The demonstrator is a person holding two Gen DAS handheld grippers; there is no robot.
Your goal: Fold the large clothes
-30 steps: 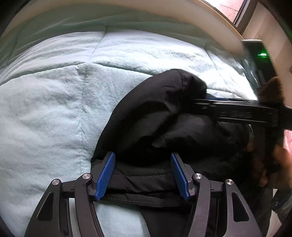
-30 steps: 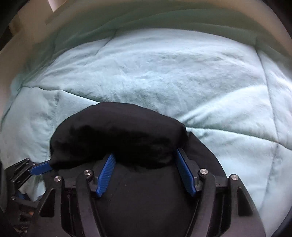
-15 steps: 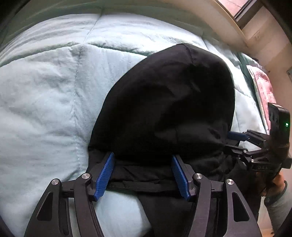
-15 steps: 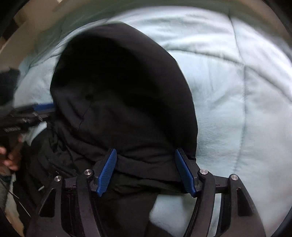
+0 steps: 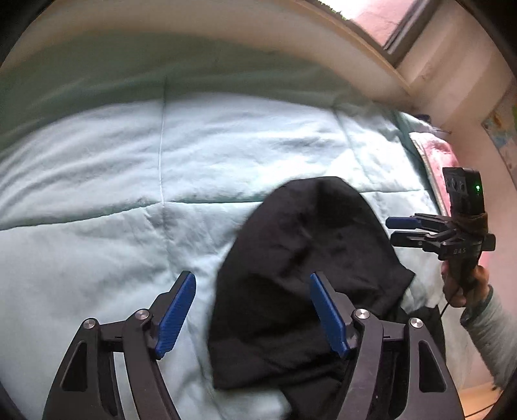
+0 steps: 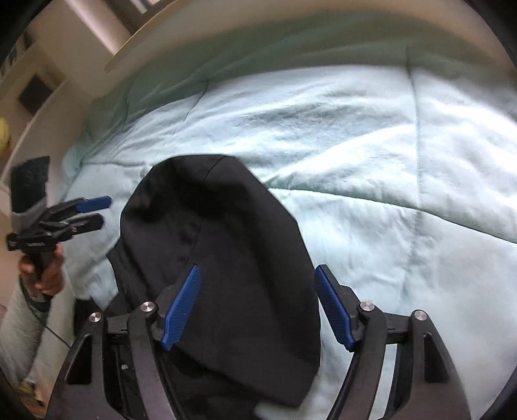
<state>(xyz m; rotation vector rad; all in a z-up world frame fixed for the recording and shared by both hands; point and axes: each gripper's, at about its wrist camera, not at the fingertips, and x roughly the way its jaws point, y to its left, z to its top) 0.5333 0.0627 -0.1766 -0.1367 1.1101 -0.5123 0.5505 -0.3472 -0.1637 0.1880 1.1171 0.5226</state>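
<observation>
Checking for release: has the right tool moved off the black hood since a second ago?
Yes. The right tool now sits beside the black hood, over the quilt.

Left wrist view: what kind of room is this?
Most likely a bedroom. A quilted pale green comforter covers a bed, with a pink blanket at its far edge and a window above. The black garment lies on the comforter.

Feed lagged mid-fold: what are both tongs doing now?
Left tongs: open, empty, over the black fabric hooded garment.
Right tongs: open, empty.
</observation>
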